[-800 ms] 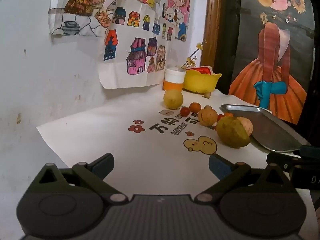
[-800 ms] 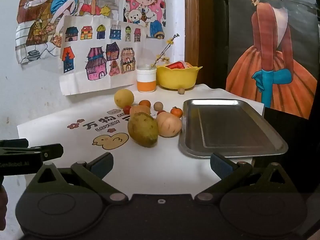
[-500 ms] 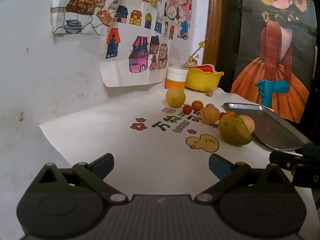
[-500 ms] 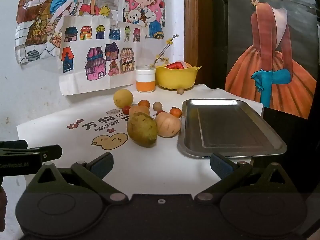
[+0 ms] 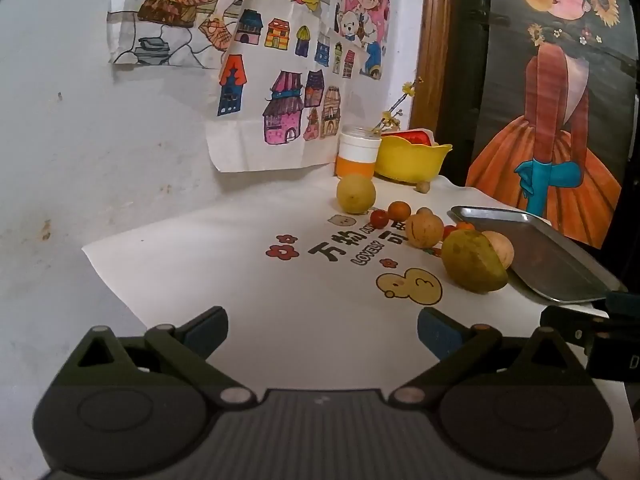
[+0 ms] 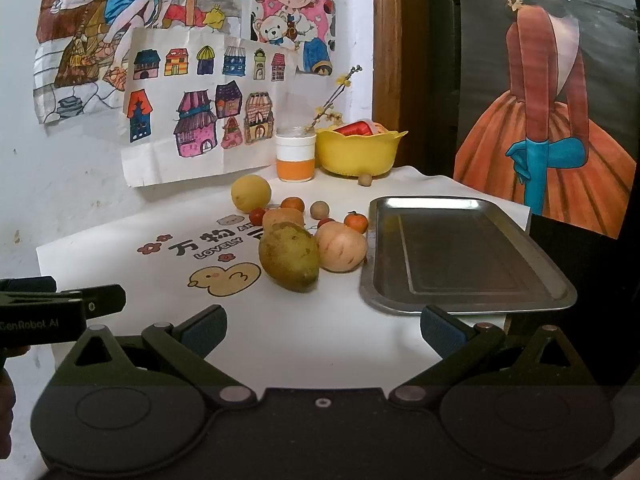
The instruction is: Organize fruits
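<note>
Both your left gripper [image 5: 322,326] and right gripper [image 6: 323,326] hang spread wide, holding nothing. The fruits cluster just left of the bare metal tray [image 6: 480,300]. Grab the near green mango [image 6: 289,257] carelessly and you could nudge the touching peach-coloured fruit [image 6: 342,249] into rolling.

left gripper [image 5: 322,328] and right gripper [image 6: 323,326] level, side by side, fingers [image 6: 204,324] spread wide, holding nothing.

Both wrist cams low at the table's [image 5: 248,280] near edge, facing the back wall; left one sits further left; both share the fruit pile [image 6: 288,256] and tray [image 6: 460,256].
</note>
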Action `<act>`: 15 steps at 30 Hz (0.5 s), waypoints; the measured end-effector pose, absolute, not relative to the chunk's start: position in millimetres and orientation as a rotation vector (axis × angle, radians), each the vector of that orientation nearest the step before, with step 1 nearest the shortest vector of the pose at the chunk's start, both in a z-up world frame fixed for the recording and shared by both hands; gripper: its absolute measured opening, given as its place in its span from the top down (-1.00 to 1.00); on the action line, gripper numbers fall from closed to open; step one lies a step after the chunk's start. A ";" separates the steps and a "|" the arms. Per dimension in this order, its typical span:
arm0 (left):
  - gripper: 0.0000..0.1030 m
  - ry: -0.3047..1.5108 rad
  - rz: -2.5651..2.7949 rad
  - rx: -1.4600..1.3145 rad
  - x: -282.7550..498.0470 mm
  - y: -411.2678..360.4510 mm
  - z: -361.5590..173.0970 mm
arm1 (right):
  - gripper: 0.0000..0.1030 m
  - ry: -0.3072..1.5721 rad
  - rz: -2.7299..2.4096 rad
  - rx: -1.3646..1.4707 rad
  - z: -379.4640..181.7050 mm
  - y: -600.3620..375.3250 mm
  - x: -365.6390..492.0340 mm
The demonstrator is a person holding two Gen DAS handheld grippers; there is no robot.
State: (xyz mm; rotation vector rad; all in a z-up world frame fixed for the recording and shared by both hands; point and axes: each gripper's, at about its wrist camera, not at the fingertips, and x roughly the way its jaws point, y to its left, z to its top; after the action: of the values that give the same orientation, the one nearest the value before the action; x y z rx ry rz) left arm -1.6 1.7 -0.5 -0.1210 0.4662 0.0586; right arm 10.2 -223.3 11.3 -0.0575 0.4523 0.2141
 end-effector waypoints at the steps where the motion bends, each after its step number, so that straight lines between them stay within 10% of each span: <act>1: -0.99 0.467 0.058 -0.122 -1.6 1.8 -0.4 | -0.99 0.452 0.213 -0.057 11.2 -223.2 10.4; 15: -0.99 0.467 0.066 -0.116 -2.3 0.6 -1.7 | -0.99 0.458 0.219 -0.063 10.6 -222.7 10.4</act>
State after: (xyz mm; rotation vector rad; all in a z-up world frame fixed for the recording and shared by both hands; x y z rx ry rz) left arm -2.3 0.6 -1.7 -0.1156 0.4670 0.0664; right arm 10.4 -222.7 10.6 -0.0634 0.4580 0.2188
